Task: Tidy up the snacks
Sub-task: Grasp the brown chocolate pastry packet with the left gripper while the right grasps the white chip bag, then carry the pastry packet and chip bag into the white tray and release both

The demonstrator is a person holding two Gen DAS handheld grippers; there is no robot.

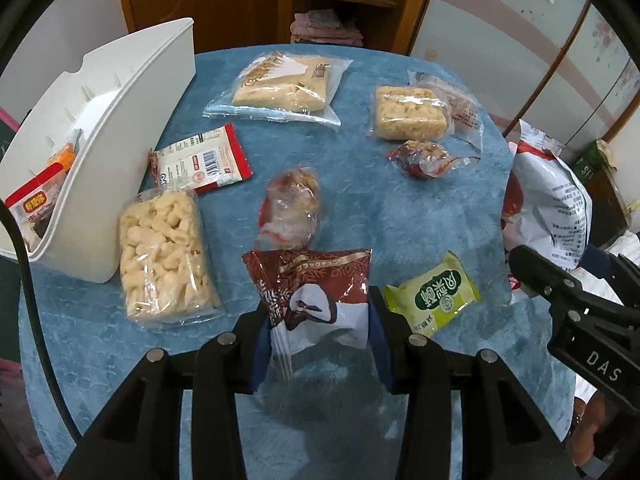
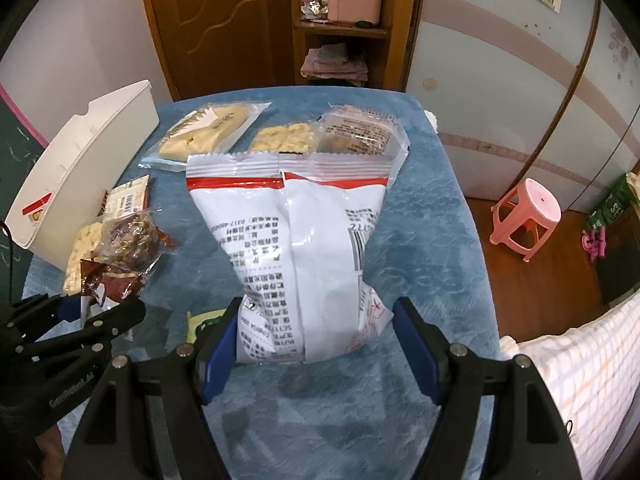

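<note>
Blue plush cloth covered the bench (image 1: 400, 216) on which the snacks were spread. The left tool (image 1: 320, 320) was seen pinching a maroon-and-white snack packet (image 1: 316, 296) between its blue pads, the packet lifted clear of the cloth. Just ahead of that tool a clear-wrapped reddish snack (image 1: 290, 208) lay on the bench, and to the tool's right a small green packet (image 1: 434, 294) was found just beside the finger. To the tool's left a clear bag of pale puffed pieces (image 1: 166, 256) rested against the white storage bin (image 1: 120, 128), which was tilted and already held a red-and-white packet (image 1: 34, 208). A red-edged sachet with a barcode (image 1: 200, 160) lay beyond the puffed bag, near the bin. Farther ahead, a flat beige bar in a clear wrapper (image 1: 280, 84), a puffed-rice block (image 1: 410, 112) and a small wrapped red sweet (image 1: 424, 156) were set apart from one another.

The right tool (image 2: 316, 340) was closed on the lower end of a large white bag with black print and a red stripe (image 2: 296, 220), its left pad pressed into the bag's side while contact at the right pad could not be told clearly; the bag stood upright ahead of the fingers, above the cloth.
</note>
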